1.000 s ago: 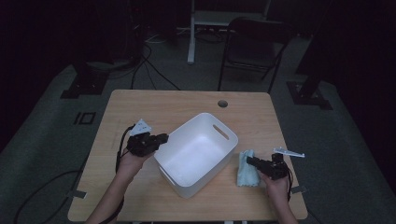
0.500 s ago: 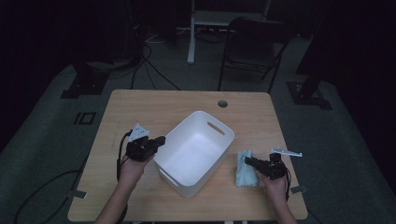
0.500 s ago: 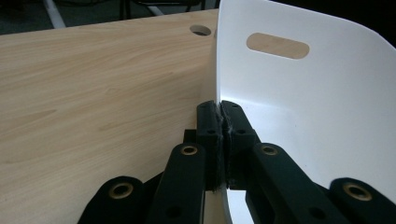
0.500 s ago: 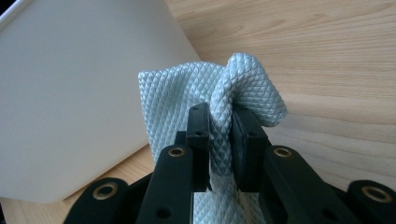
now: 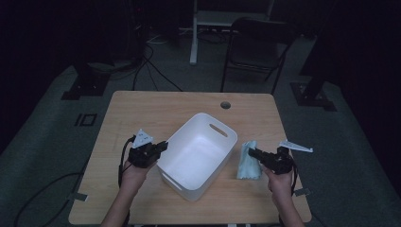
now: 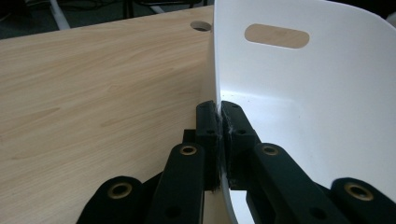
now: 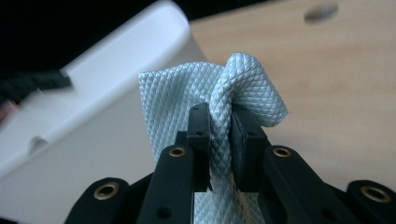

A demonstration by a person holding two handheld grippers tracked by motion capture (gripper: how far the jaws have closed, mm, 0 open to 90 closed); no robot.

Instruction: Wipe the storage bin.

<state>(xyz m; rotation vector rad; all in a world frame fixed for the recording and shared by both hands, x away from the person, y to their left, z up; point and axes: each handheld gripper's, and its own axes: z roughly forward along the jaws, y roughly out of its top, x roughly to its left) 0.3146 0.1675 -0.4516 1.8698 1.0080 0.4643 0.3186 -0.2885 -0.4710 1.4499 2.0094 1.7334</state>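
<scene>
**Both tongs clamped: tub wall and cloth**

My left tongs (image 5: 161, 146) are pinched tight on the near-left wall of the white tub (image 5: 198, 153), frame centre on the bench (image 5: 142, 109); its long axis runs lower left to upper right, handle slot upper right. My right tongs (image 5: 250, 152) grip the pale blue cloth (image 5: 247, 161), hanging just right of the tub.

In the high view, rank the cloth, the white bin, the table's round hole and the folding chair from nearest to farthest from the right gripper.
From the right gripper:
1. Cloth, clamped in its jaws.
2. White bin, just left.
3. Round hole, near the table's far edge.
4. Folding chair, beyond the table.
</scene>
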